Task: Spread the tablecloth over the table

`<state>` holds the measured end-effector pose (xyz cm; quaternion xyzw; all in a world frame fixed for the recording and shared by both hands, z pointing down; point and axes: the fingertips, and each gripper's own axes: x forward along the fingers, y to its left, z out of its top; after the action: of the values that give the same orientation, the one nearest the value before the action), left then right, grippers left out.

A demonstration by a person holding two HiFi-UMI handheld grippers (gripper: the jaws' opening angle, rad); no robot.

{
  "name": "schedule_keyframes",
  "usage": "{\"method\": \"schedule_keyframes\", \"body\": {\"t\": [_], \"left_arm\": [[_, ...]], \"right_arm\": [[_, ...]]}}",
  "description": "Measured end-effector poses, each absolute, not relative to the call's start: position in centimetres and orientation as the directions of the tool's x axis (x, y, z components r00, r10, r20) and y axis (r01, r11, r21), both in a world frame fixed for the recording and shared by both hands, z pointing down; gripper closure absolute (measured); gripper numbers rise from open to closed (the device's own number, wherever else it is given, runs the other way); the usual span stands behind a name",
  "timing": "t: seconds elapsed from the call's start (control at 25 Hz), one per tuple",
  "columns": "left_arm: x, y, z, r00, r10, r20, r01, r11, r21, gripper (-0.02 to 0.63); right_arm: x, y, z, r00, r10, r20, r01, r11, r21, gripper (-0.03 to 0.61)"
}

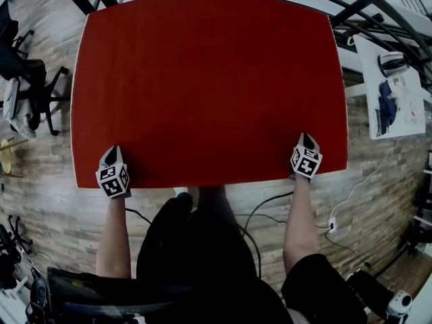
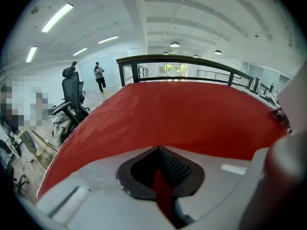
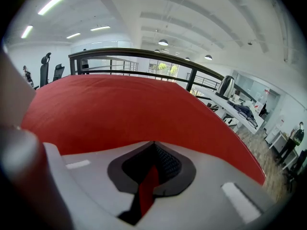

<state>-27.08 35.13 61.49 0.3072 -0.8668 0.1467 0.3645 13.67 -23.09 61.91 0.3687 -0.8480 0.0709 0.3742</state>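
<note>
Jaws of left gripper (image 1: 115, 152) and right gripper (image 1: 307, 140) clenched on the tablecloth (image 1: 209, 79), table (image 1: 71, 140) beneath nearly all hidden

Left gripper (image 1: 113, 154): pale grey moulded shell, narrowing to a point
Right gripper (image 1: 308, 140): matching grey shell with a darker tip
Marker cubes (image 1: 115, 179): white faces with black square patterns, one on each gripper
Jaw pads (image 2: 175, 166): black, dimpled mesh, in a dark recess
Clothing (image 1: 196, 248): black; short black sleeve (image 1: 312, 279), forearms bare
</note>
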Motion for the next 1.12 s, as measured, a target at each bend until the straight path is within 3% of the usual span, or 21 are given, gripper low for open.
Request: {"method": "schedule_keyframes", "body": {"t": [0.36,0.6,0.8,1.12], "left_arm": [[-26.9,35.0,60.7,-0.549,-0.436,0.713,-0.663,0.747,-0.054,0.607],[-23.7,32.5,58.0,-0.498,-0.562,0.66,-0.766,0.643,-0.031,0.607],[-21.1,28.6,52.3,-0.456,-0.712,0.533,-0.83,0.556,0.033,0.608],[-14.9,23.8,44.7,-0.371,-0.846,0.383,-0.907,0.418,0.045,0.607]], "right_arm": [[13.0,-22.7,61.4,-0.494,-0.542,0.68,-0.662,0.741,0.109,0.569],[10.6,-15.5,56.6,-0.668,-0.464,0.582,-0.596,0.802,-0.045,0.569],[7.0,-7.3,49.1,-0.805,-0.425,0.414,-0.522,0.839,-0.153,0.569],[7.1,-0.8,41.2,-0.882,-0.361,0.303,-0.42,0.893,-0.159,0.569]]}}
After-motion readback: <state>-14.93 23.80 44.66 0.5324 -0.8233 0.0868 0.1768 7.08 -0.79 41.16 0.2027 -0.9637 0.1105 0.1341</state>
